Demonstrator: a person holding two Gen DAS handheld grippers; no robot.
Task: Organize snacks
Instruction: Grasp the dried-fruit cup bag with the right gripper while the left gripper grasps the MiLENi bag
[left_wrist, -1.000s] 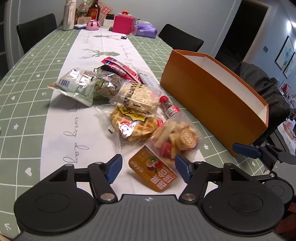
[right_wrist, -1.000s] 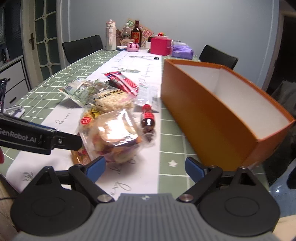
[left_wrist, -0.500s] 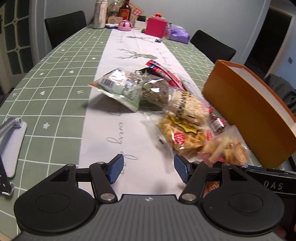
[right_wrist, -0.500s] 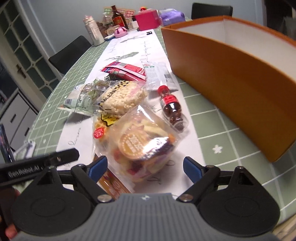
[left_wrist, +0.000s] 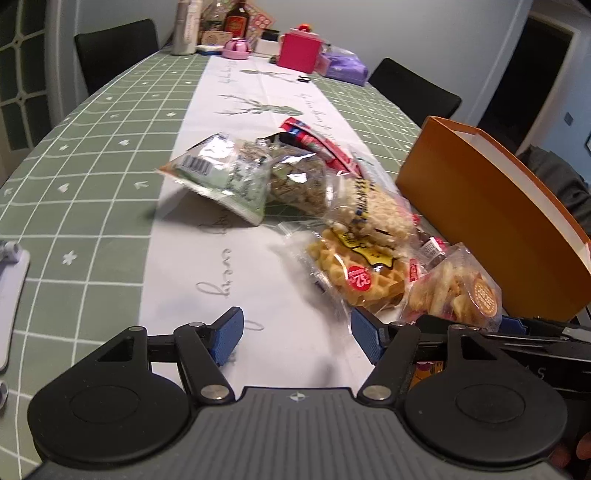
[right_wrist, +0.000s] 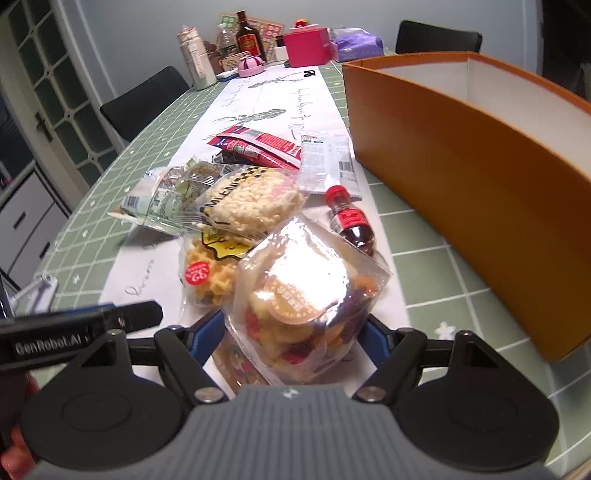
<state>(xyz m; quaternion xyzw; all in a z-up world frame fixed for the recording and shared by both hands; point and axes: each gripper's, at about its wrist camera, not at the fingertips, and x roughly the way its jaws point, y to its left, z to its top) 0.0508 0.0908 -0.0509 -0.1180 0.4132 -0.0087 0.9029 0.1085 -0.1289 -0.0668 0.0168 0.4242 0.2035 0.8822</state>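
A clear bag of mixed snacks (right_wrist: 303, 295) with an orange label lies at the near end of a snack pile on the white runner. My right gripper (right_wrist: 291, 338) is closing, and its blue pads touch both sides of this bag. Behind the bag lie a waffle pack (right_wrist: 210, 273), a puffed rice cake (right_wrist: 251, 206), a small red-capped bottle (right_wrist: 349, 218), a green packet (left_wrist: 221, 173) and red packets (right_wrist: 258, 142). The orange box (right_wrist: 461, 166) stands open on the right. My left gripper (left_wrist: 295, 334) is opening over the bare runner, with nothing between its jaws, left of the bag (left_wrist: 458, 291).
Bottles, a pink box (right_wrist: 306, 46) and a purple bag (right_wrist: 354, 44) crowd the far end of the green checked table. Black chairs (left_wrist: 114, 51) stand around it. A white flat object (left_wrist: 9, 295) lies at the table's left edge.
My left gripper swung left, off the mixed snack bag and onto bare runner. My right gripper came forward around the bag and its jaws narrowed onto it.
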